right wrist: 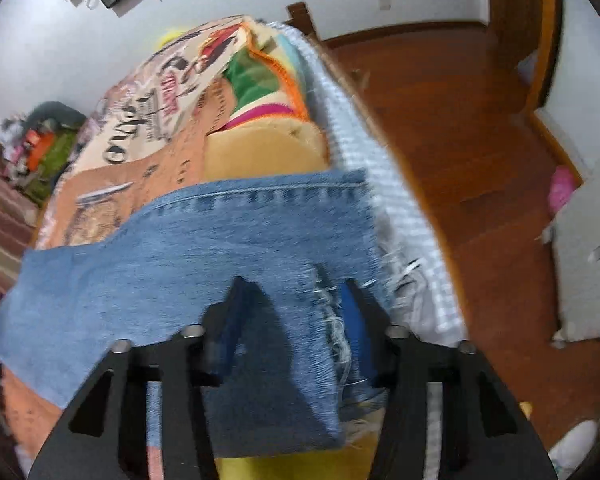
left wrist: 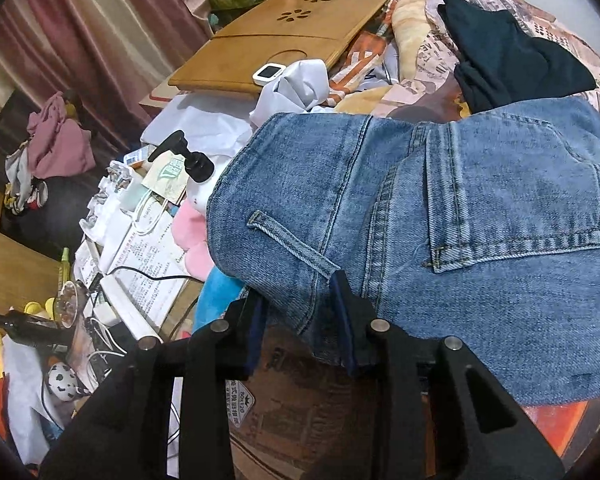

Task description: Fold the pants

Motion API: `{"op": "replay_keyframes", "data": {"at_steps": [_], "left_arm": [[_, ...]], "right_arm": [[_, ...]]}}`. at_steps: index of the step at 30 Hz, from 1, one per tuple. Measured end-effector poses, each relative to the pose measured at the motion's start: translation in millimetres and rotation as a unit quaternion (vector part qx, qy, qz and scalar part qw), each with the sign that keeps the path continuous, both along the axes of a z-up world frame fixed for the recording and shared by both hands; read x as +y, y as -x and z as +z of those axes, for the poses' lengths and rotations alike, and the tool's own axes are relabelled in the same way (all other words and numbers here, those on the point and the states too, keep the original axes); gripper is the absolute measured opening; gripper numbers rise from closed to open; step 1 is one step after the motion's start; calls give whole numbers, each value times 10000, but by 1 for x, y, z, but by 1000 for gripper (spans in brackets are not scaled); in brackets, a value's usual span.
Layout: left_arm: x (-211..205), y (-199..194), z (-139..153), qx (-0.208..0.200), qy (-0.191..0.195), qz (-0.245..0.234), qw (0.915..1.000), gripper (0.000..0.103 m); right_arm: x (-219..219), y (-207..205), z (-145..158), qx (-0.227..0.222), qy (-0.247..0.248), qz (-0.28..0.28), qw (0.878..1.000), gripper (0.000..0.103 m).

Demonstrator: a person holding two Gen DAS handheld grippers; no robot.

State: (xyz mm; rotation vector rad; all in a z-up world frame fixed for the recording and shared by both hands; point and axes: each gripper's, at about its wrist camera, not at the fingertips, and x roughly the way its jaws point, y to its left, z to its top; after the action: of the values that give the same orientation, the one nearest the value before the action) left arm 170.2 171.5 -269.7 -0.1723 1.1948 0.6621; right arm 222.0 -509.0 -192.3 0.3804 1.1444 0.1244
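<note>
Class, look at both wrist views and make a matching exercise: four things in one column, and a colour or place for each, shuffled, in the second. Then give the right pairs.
Things:
1. jeans
2. wooden lap desk
3. dark garment
4. frayed hem

Descriptions:
A. near-black, lying on the patterned bedspread beyond the denim
B. between the fingers of the right hand-held gripper
C. light brown, with flower-shaped cut-outs
D. blue, back pocket facing up

Pairs: 1-D, 2-C, 3-A, 4-B
</note>
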Motion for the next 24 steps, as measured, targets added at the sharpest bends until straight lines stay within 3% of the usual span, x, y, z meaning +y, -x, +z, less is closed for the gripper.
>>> {"op": "replay_keyframes", "data": {"at_steps": [1, 4, 6, 7, 13, 16, 18, 20, 22, 24], "left_arm": [[-1, 0, 0, 7, -27, 3, 10000, 30], [-3, -2, 0, 10, -62, -3, 10000, 26], [-4, -1, 0, -18, -52, 2, 10000, 24], [-3, 0, 2, -56, -55, 54, 10000, 22], [-13, 0, 20, -394, -403, 87, 9984, 13], [-18, 0, 45, -682, -531, -58, 9962, 12], [-18, 4, 70, -982, -420, -182, 9941, 12], [-15, 8, 82, -1082, -385, -267, 9930, 12], [-7, 12, 80, -1054, -139, -284, 9939, 12], [5, 15, 59, -863, 355, -251, 9953, 13]], "right_arm": [[1, 1, -1, 10, -144, 30, 9999, 28], [9, 2, 2, -41, 38, 146, 9999, 23], [13, 3, 5, -87, 308, 151, 9994, 7], [15, 3, 8, -158, 595, 136, 9980, 5], [27, 12, 63, -1107, 1787, 222, 9774, 2], [32, 4, 87, -1305, 2273, 377, 9643, 2], [32, -6, 99, -1315, 2621, 505, 9547, 2], [26, -17, 102, -1182, 2686, 501, 9547, 1], [18, -28, 89, -962, 2995, 306, 9487, 1], [5, -34, 70, -624, 2802, 162, 9578, 1]]}}
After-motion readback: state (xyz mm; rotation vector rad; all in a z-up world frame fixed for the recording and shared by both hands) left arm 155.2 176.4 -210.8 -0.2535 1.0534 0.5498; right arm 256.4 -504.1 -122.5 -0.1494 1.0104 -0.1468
